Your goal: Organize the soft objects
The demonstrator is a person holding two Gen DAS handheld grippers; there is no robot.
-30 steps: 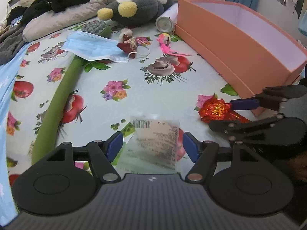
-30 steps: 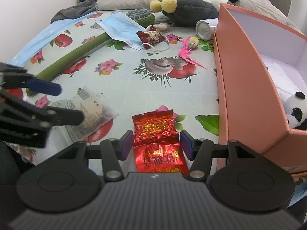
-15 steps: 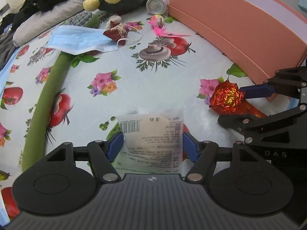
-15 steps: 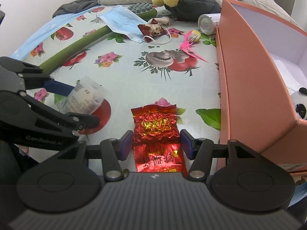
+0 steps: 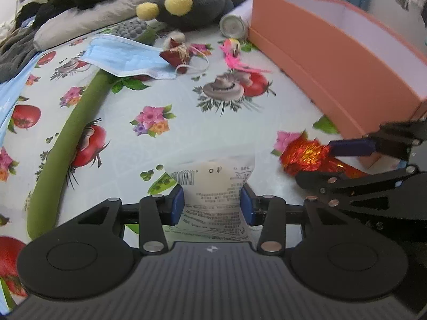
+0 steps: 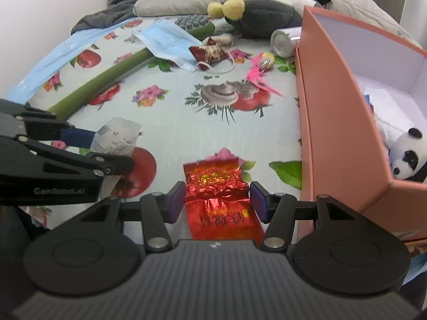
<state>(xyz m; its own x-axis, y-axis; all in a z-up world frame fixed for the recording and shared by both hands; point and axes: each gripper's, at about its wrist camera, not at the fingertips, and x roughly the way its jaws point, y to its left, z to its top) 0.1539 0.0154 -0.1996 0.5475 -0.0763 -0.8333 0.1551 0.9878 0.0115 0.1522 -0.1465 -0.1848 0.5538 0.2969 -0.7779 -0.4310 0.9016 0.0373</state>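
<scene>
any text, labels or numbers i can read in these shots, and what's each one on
"GenRobot.AI": on the side of the left gripper, faint, in the right wrist view.
White packet: barcode and printed lines, too small to read.
Red foil packet: gold characters, too blurred to read.
Right gripper: side lettering too dark to read.

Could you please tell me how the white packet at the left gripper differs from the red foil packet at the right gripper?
The white packet is pale with black print and a barcode; the red foil packet is shiny, crinkled, with gold lettering. The left gripper, whose jaws have just been closing, presses the white packet; the right gripper pinches the red one. Both are soft pouches.
</scene>
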